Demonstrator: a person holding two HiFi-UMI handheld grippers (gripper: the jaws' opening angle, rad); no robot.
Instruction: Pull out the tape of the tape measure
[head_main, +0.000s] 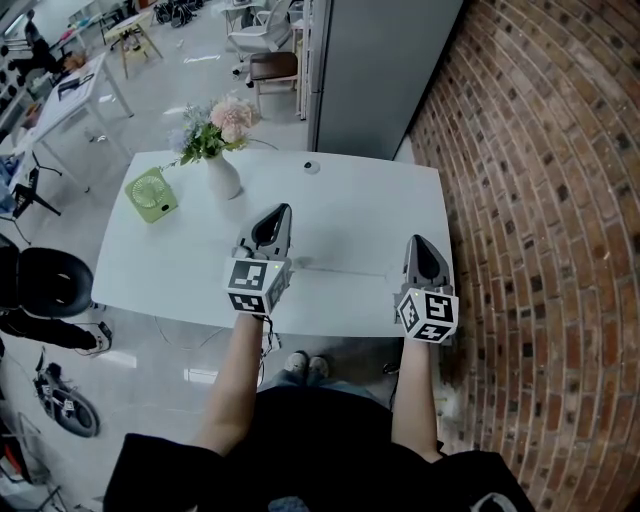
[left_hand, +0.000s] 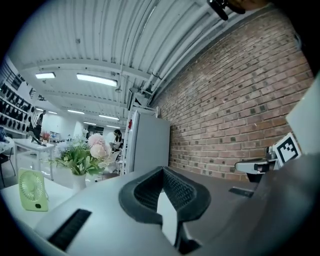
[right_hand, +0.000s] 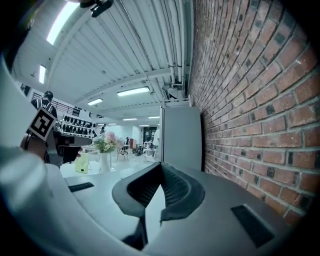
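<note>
Tape measure may be the small round thing (head_main: 312, 167) right of the vase (head_main: 222, 176) on the desk (head_main: 370, 220), too small to tell, while the left claw (head_main: 280, 214) and right claw (head_main: 417, 243) hover nearer than the vase, both pressed together, empty, seemingly parked clear.

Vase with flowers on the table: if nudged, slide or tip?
Probably tips: the vase is slim, and the flowers spread wide above it, so it looks top-heavy. Its white body may be ceramic, so likely fragile and slippery. The green fan beside it could get hit.
</note>
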